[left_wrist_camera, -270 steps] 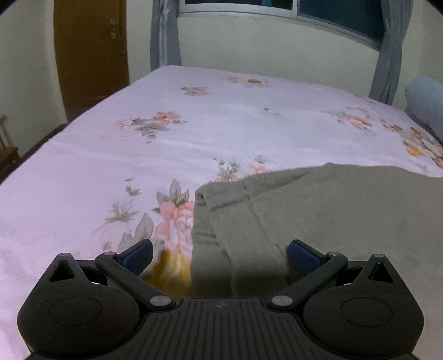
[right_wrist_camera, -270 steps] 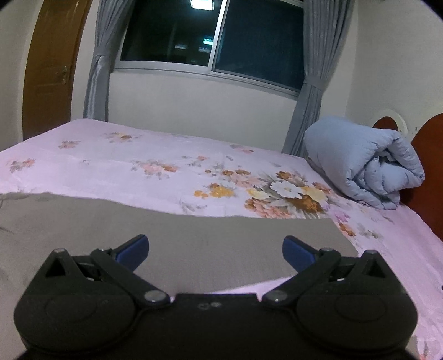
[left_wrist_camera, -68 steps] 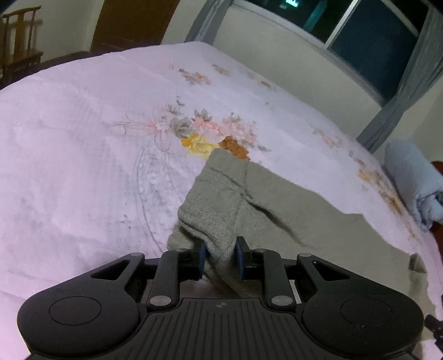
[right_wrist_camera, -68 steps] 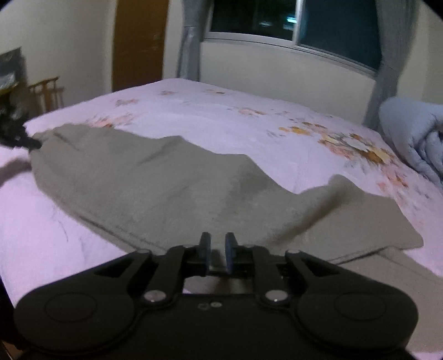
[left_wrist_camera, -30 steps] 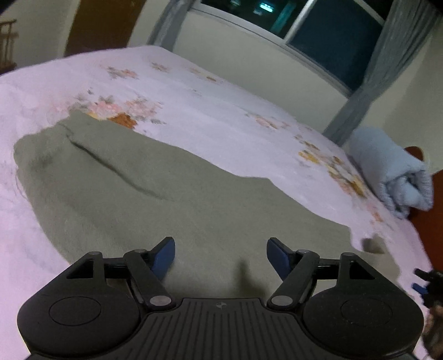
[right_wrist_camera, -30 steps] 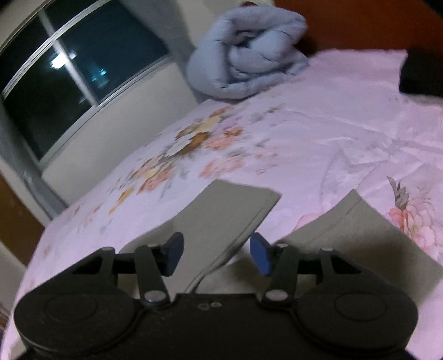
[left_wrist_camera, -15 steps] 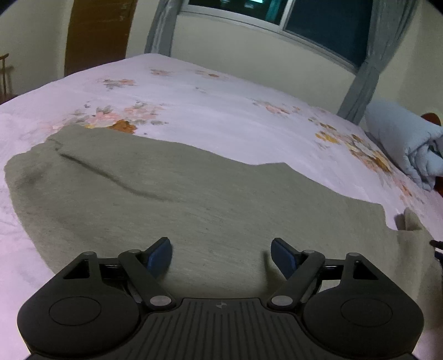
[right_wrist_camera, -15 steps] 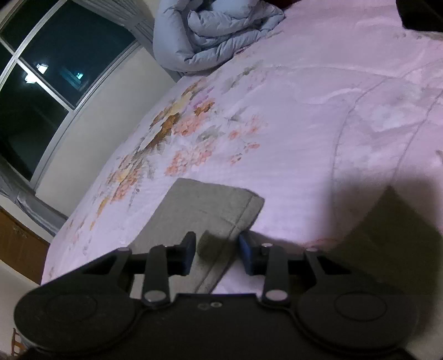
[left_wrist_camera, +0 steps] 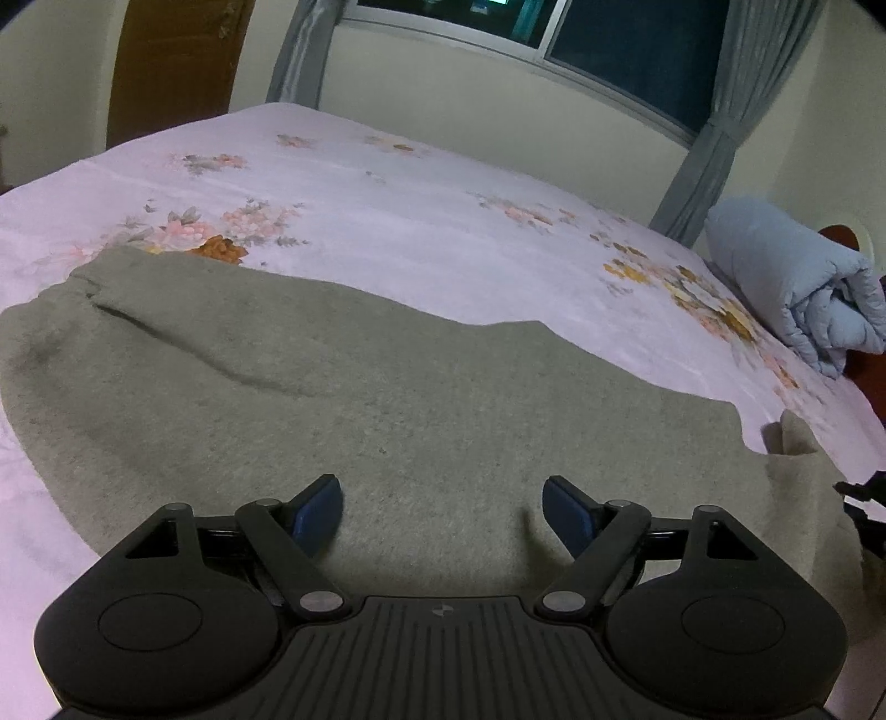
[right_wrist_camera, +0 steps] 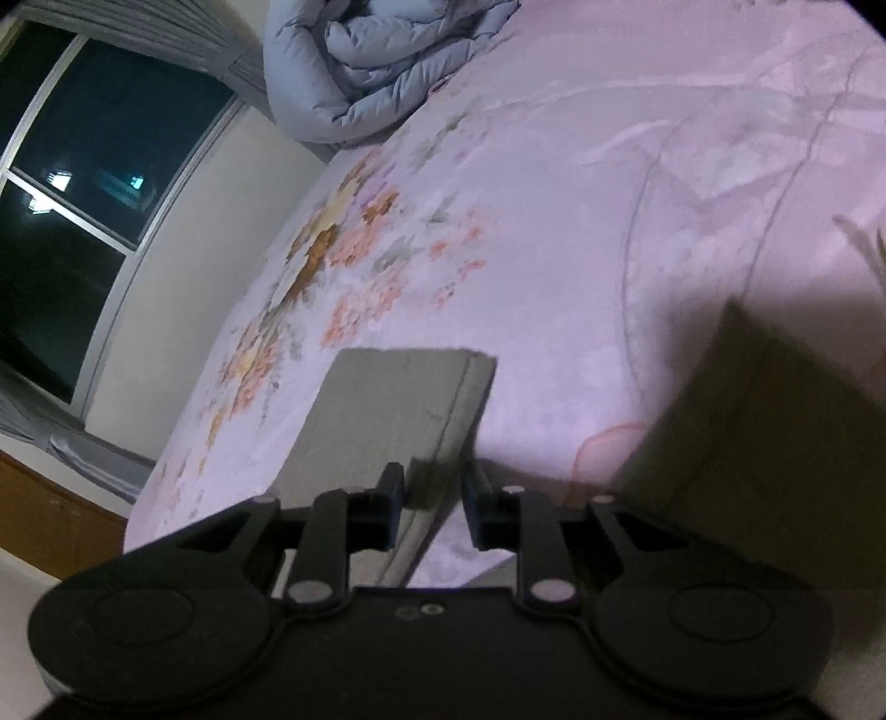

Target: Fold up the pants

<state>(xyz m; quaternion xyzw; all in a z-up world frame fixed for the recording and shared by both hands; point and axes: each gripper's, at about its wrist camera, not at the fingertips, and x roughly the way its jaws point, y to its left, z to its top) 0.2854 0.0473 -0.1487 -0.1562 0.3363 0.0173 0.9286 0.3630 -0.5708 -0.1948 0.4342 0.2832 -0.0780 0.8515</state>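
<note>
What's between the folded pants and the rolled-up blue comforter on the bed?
Only bare floral bedsheet. The left wrist view shows nothing lying between the pants and the comforter.

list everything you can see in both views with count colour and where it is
pants: 1, grey-green, spread across the near part of the bed, one leg end between the right gripper's fingers
bedspread: 1, pink with flowers, covering the bed
rolled duvet: 1, pale blue, far right of the bed
window: 1, dark, behind the bed
curtains: 2, grey, either side of the window
door: 1, brown, far left
left gripper: 1, black, blue pads, open over the pants
right gripper: 1, black, jaws just closing on the leg end
</note>
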